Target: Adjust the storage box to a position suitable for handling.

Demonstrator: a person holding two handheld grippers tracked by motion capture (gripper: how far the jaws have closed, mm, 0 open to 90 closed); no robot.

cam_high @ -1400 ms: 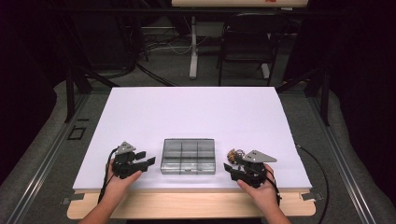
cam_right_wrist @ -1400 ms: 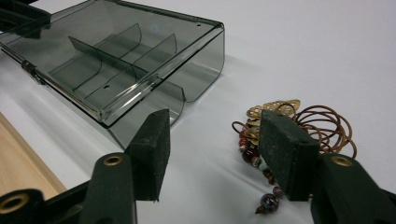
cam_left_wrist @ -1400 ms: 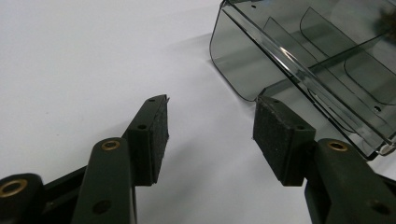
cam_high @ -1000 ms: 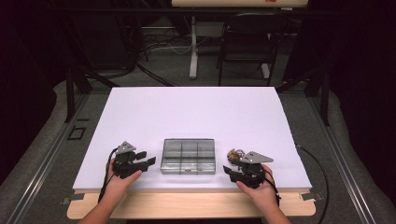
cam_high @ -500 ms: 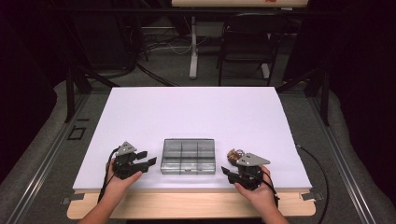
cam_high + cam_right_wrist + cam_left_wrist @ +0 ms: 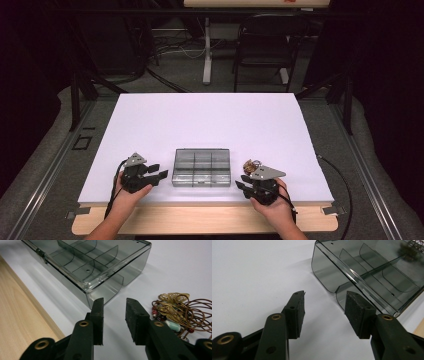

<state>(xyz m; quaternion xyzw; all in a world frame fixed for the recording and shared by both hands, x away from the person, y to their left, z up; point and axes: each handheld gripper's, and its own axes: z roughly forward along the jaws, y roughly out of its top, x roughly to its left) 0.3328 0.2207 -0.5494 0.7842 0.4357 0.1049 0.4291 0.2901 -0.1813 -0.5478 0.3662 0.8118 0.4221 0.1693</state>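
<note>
A clear grey compartment box [image 6: 201,166] lies shut near the white table's front edge. It appears as the box [image 6: 367,272] ahead of the left jaws and as the box [image 6: 100,265] ahead of the right jaws. A tangled brown cord necklace with beads [image 6: 251,164] lies just right of it, beside my right jaws as the necklace [image 6: 177,307]. My left gripper [image 6: 159,172] [image 6: 325,296] rests left of the box, open. My right gripper [image 6: 241,181] [image 6: 115,302] rests to its right, open but narrower. Both pairs of jaws have just been closing with nothing between them.
The table's wooden front strip [image 6: 20,322] runs just under the right gripper. The white tabletop [image 6: 210,120] stretches far beyond the box. A dark chair [image 6: 265,45] and a stand's leg [image 6: 207,50] are on the floor behind the table.
My right gripper has edged slightly toward the table's front edge and its jaws stand closer together. My left hand has stayed put, its jaws a little narrower.
</note>
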